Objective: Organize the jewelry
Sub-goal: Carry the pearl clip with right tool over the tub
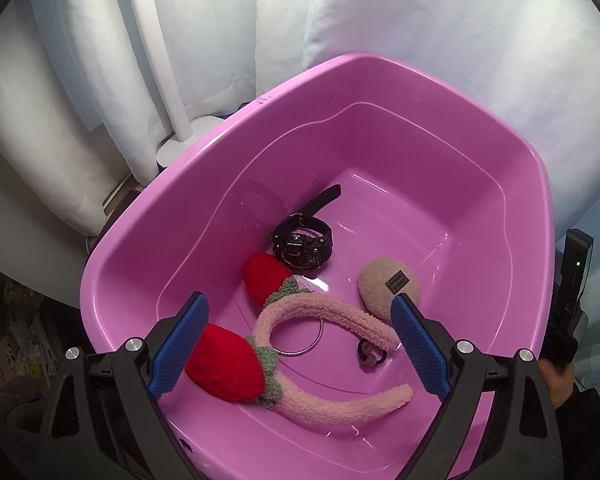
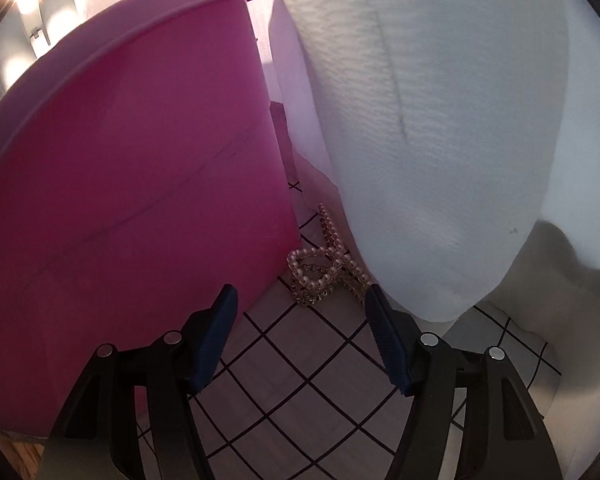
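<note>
A pink plastic tub holds a black watch, a fuzzy pink headband with two red strawberries, a beige pad with a dark label, a thin metal ring and a small dark ring. My left gripper is open and empty above the tub's near side, over the headband. A pearl bracelet lies on the checked cloth between the tub's outer wall and white fabric. My right gripper is open and empty, just short of the bracelet.
White fabric hangs close on the right of the bracelet and behind the tub. A white lamp base stands behind the tub's left rim. The checked cloth covers the table under my right gripper. The other gripper's black body shows at the tub's right.
</note>
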A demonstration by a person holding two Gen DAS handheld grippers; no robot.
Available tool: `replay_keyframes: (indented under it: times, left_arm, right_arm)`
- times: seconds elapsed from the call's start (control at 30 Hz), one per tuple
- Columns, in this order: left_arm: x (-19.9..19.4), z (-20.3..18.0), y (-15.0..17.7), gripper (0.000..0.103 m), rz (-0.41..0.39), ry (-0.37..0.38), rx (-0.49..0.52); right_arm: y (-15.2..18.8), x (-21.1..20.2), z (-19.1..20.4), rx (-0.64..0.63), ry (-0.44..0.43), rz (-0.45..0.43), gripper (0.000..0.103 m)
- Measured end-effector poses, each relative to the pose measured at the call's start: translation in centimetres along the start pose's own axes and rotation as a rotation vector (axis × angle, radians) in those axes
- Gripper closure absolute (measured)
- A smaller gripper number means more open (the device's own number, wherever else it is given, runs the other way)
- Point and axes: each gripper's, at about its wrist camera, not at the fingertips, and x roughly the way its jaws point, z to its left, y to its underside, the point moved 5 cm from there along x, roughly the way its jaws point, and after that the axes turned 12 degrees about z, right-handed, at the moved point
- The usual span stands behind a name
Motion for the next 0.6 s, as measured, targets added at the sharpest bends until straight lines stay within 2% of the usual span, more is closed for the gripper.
replay_keyframes:
  times: [0.3,0.43,0.47,0.53,0.6]
  left_arm:
    - [1.3,0.6,0.2,0.012,0.033,-0.010,-0.023]
    - [1.4,0.8,0.2,0.012,0.041,-0.011,-0.033]
    - [1.4,0.8,0.3,0.012,0.042,-0.012,-0.035]
    - [1.3,0.8,0.3,0.012,0.039,-0.012,-0.034]
    - [1.2,0.8,0.3,0.012,0.037,-0.015,-0.033]
  right_arm:
    - [-1.7,3.8,-0.6,-0.056,0.044,0.050,0.040]
    - [-1.6,5.7,-0.5,-0.071,0.093,0.100,0.041]
    - [-1.5,5.7,-0.4,-0.079,0.105,0.087,0.043]
    - [-1.3,5.5,0.0,-0.079,0.091,0.069,0.054]
    - [-0.9,5.2,0.1,-0.072,0.095,0.062,0.058]
